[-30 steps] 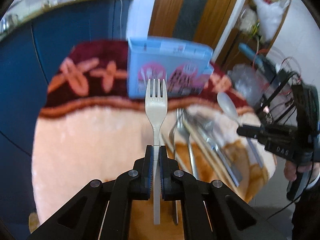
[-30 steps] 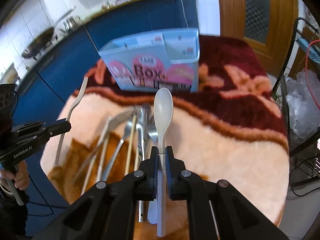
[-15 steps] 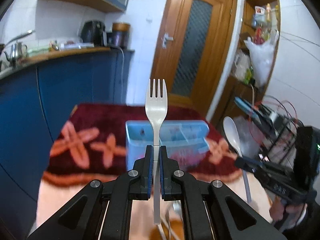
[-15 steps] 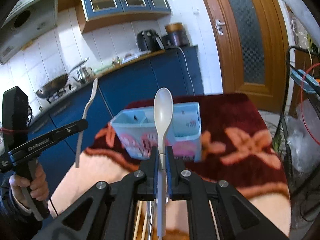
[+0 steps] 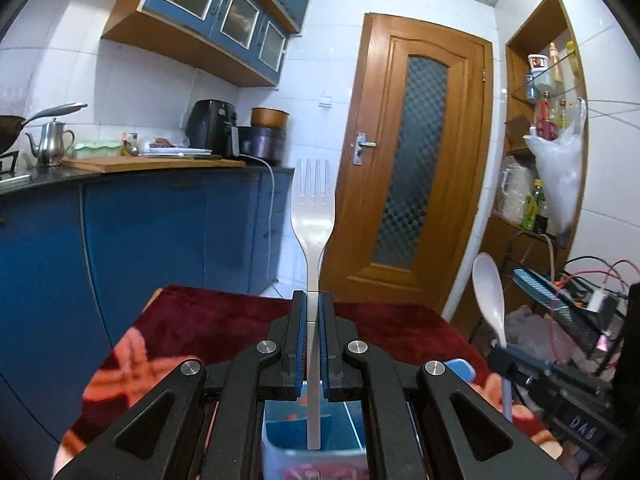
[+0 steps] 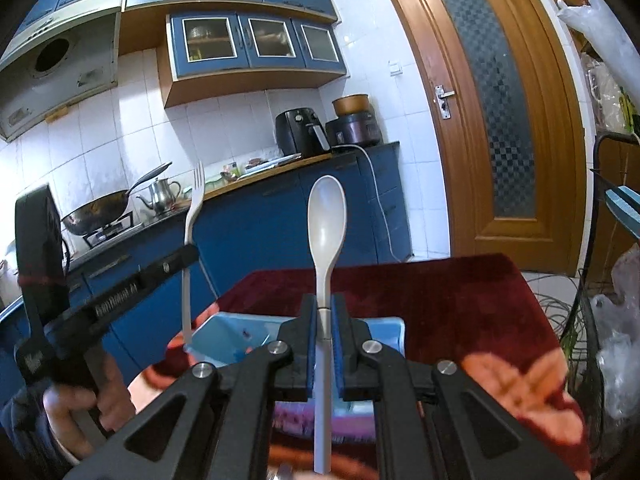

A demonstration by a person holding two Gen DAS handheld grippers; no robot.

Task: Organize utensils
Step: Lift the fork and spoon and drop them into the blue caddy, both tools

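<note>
Both grippers have lifted and tipped upright since a second ago, so the heap of cutlery on the table has dropped out of view. The left gripper (image 5: 313, 336) is clenched on a pale plastic fork (image 5: 312, 216), tines up, its handle end hanging over the light blue box (image 5: 314, 432). The right gripper (image 6: 327, 340) grips a pale plastic spoon (image 6: 326, 216), bowl up, above the same box (image 6: 228, 336) on the dark red cloth (image 6: 460, 292).
</note>
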